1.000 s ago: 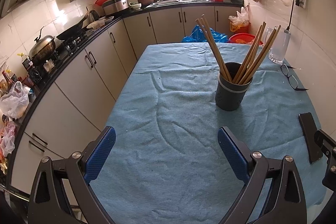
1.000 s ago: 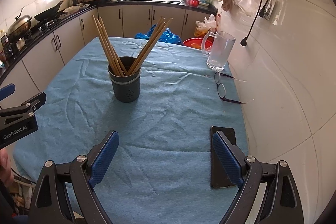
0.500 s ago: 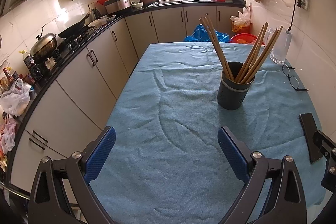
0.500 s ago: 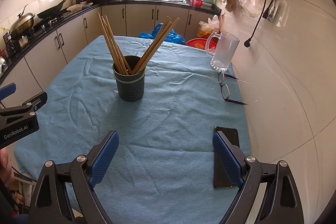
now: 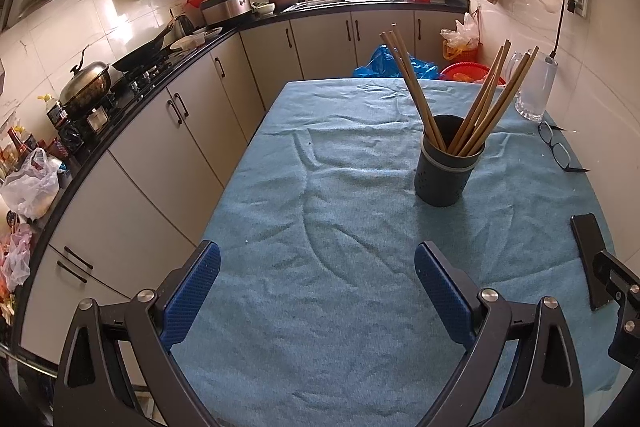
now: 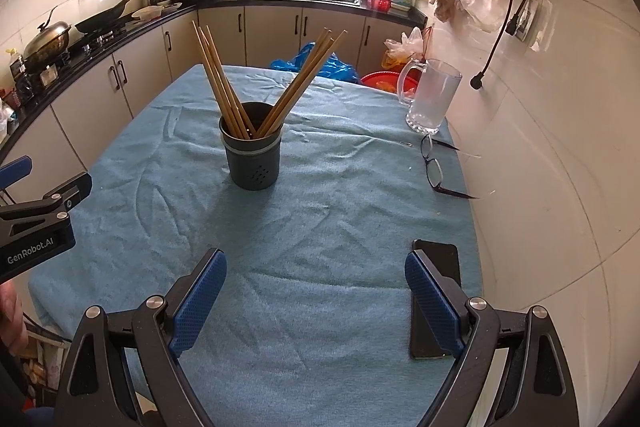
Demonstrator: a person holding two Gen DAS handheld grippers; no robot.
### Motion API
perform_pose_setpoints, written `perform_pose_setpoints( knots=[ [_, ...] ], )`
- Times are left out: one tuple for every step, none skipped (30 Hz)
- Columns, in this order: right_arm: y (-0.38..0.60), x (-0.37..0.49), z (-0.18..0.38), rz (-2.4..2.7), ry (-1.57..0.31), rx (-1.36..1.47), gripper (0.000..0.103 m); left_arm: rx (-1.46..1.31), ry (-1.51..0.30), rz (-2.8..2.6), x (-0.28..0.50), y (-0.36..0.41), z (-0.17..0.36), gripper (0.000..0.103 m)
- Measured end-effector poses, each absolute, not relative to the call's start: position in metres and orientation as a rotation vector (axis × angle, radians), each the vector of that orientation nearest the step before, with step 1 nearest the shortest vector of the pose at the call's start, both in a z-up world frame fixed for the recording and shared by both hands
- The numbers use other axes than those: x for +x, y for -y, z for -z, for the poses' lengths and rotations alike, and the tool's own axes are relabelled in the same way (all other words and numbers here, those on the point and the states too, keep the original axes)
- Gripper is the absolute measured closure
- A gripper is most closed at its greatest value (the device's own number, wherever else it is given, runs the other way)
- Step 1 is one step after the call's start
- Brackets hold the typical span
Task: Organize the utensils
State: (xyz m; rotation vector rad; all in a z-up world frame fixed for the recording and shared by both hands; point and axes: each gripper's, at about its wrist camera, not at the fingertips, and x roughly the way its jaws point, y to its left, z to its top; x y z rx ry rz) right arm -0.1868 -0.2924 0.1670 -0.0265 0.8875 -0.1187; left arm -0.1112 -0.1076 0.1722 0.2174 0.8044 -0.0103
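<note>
A: Left wrist view. Room to move?
B: The blue cloth-covered table [image 5: 320, 307] has an open stretch on its near-left half; its left edge runs along the beige kitchen cabinets [image 5: 160, 163].
A: Obstacles?
B: The dark round utensil holder [image 5: 446, 171] stands upright right of centre, with the wooden chopsticks [image 5: 472, 107] fanned out inside it. A clear glass mug [image 5: 534, 91] and black-framed eyeglasses [image 5: 558, 151] sit far right; a black phone [image 5: 592, 251] lies near right.
A: Gripper?
B: The left gripper [image 5: 318, 287] is spread wide, empty, above bare cloth.
A: Right wrist view?
B: Holder [image 6: 252, 155] sits mid-table with open cloth around it. Mug [image 6: 434, 99] and glasses [image 6: 434, 171] are by the right edge. The right gripper [image 6: 316, 291] is spread wide and empty; its right finger overlaps the phone [image 6: 438, 263] in view, contact unclear.
</note>
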Motion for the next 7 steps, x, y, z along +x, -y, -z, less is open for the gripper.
perform_pose_setpoints(
  knots=[
    [0.293,-0.187,-0.167,0.118,-0.889,-0.027,0.01,0.217,-0.807,0.011,-0.112,0.107,-0.172,0.006],
    [0.293,-0.187,-0.166,0.116,-0.891,-0.026,0.01,0.219,-0.809,0.01,-0.113,0.108,-0.171,0.006],
    [0.293,-0.186,-0.165,0.114,-0.894,-0.024,0.01,0.218,-0.808,0.011,-0.115,0.108,-0.171,0.006],
    [0.295,-0.186,-0.162,0.11,-0.902,-0.016,0.009,0.21,-0.808,0.012,-0.115,0.107,-0.169,0.006],
    [0.298,-0.185,-0.158,0.101,-0.915,0.002,0.007,0.195,-0.812,0.017,-0.115,0.104,-0.168,0.006],
    [0.301,-0.184,-0.155,0.092,-0.927,0.021,0.006,0.177,-0.827,0.028,-0.113,0.101,-0.165,0.006],
    [0.308,-0.182,-0.144,0.081,-0.942,0.055,0.006,0.164,-0.846,0.034,-0.11,0.1,-0.161,0.006]
  ],
)
